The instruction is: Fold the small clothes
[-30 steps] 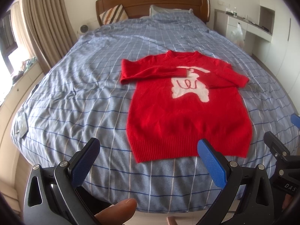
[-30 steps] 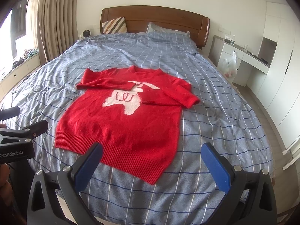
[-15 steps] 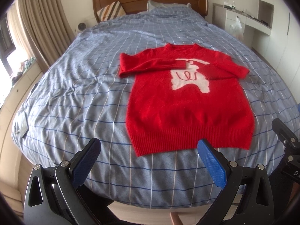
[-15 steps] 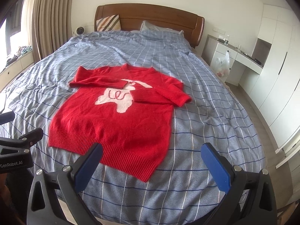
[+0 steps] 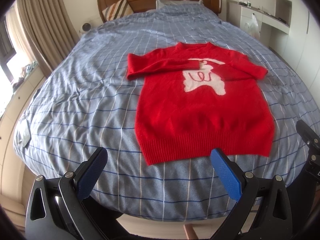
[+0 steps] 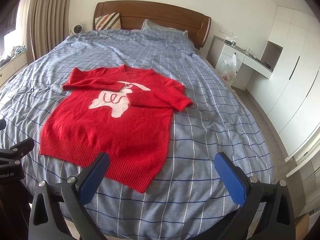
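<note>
On the checked bed (image 5: 100, 104), a red sweater (image 5: 202, 116) lies flat, sleeves folded in; both grippers spread, empty.

Soft daylight fills the room from the window (image 5: 8, 60) on the left, where the glass blows out white. The bed (image 5: 100, 92) is evenly lit with only faint creases of shadow. Both views stay sharp, bend strongly outward, and darken to black corners.
</note>
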`<state>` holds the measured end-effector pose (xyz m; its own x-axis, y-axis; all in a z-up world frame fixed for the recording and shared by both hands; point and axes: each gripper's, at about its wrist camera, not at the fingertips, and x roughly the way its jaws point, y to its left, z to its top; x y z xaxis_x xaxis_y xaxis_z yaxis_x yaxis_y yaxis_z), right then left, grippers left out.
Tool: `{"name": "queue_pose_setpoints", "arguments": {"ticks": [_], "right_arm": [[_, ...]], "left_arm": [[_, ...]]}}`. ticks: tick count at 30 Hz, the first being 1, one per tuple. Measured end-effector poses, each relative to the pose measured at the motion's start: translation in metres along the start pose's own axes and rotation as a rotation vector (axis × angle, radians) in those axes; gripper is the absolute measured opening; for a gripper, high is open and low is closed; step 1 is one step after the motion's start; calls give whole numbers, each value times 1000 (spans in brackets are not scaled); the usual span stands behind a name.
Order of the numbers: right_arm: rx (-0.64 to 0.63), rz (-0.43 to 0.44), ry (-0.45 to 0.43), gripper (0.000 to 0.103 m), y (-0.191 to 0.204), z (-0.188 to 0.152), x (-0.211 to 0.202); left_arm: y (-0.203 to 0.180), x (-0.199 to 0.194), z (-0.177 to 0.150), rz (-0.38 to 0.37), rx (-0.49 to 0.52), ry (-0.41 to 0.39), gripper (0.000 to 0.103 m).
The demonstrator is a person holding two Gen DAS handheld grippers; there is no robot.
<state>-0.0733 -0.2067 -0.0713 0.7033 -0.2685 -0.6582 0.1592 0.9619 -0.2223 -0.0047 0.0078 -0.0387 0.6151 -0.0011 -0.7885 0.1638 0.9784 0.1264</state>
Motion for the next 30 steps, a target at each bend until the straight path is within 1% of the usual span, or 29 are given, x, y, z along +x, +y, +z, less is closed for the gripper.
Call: {"name": "queue_pose_setpoints", "arguments": {"ticks": [9, 12, 13, 15, 17, 19, 21, 22, 23, 24, 25, 26, 27, 28, 29, 30], "right_arm": [[0, -8, 8, 103, 0, -1, 3], [4, 14, -11, 103, -3, -4, 6], [15, 35, -24, 103, -7, -6, 10], [77, 100, -10, 103, -22, -15, 29], [166, 208, 11, 103, -41, -28, 49], [236, 336, 36, 103, -54, -41, 69], [308, 468, 77, 103, -61, -53, 91], [340, 517, 98, 103, -62, -58, 101], [369, 548, 120, 103, -62, -62, 111], [401, 589, 137, 101, -60, -64, 118], [431, 644, 147, 95, -58, -67, 125], [453, 690, 161, 80, -55, -70, 132], [457, 692, 186, 72, -50, -71, 138], [443, 688, 204, 52, -44, -72, 142], [419, 678, 211, 14, -38, -72, 144], [395, 654, 220, 7, -35, -72, 145]], "left_arm": [[1, 8, -2, 5, 2, 6, 103], [11, 24, -4, -10, 15, 5, 103], [19, 37, -6, -23, 5, 30, 103], [42, 67, -11, -54, -46, 89, 103], [67, 94, -18, -57, -100, 132, 102], [84, 113, -22, -72, -141, 138, 102], [90, 129, -23, -103, -158, 152, 102], [91, 134, -22, -123, -168, 158, 102], [90, 137, -22, -154, -179, 155, 102], [87, 136, -21, -187, -191, 146, 102], [83, 134, -21, -213, -195, 133, 101], [78, 131, -21, -235, -189, 121, 97], [72, 129, -21, -256, -174, 113, 78], [65, 129, -21, -263, -153, 120, 63], [58, 130, -22, -264, -132, 135, 29], [53, 130, -23, -270, -119, 146, 3]]}}
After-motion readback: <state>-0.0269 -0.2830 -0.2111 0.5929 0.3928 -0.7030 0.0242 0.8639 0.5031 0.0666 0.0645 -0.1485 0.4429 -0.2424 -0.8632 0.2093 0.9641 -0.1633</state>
